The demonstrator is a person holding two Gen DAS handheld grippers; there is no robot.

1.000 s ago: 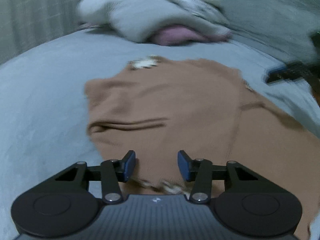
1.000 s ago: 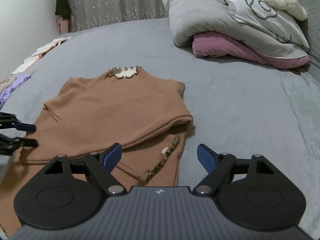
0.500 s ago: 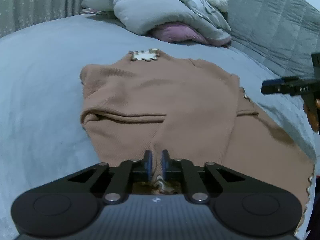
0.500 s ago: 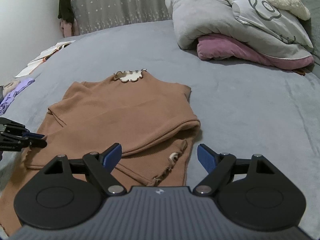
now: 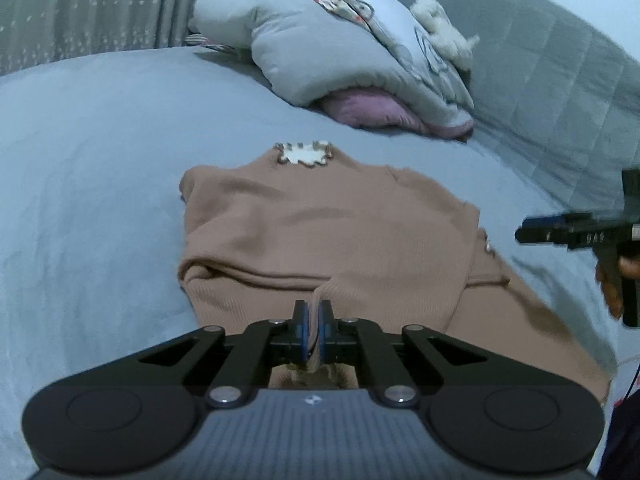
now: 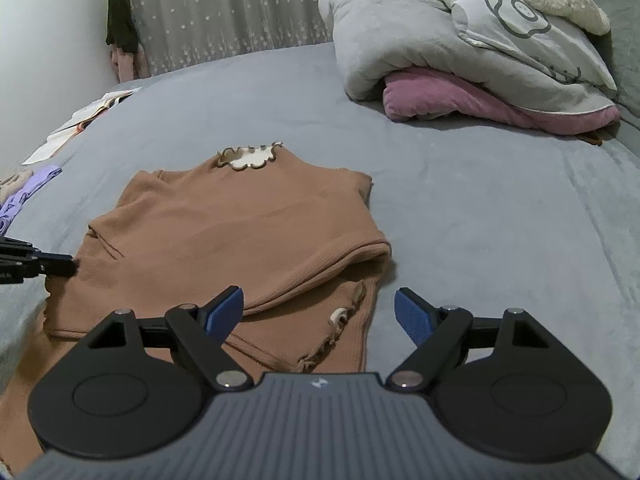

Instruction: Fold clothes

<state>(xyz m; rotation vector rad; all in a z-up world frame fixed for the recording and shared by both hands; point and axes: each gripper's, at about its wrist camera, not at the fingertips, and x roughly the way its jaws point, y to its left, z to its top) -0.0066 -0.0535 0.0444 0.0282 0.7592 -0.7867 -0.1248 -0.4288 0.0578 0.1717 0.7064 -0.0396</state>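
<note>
Brown ribbed knit top (image 6: 236, 236): lies partly folded on the grey bed (image 6: 500, 216), cream scalloped collar (image 6: 250, 155) at the far end.
Left gripper (image 5: 314, 330): jaws closed, pinching a fold of the top's near edge.
Right gripper (image 6: 318, 312): jaws wide apart, nothing between them, above the top's ruffled hem.
Bedding: grey quilt (image 6: 460, 36) over a pink blanket (image 6: 460, 96), well apart from the top.

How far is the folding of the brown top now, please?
Done: both sleeves of the brown top lie folded in across its body. In hand: the left hand-held gripper is shut on a pinch of its fabric; the right hand-held gripper is open, holding nothing. Left: folding the body.
</note>
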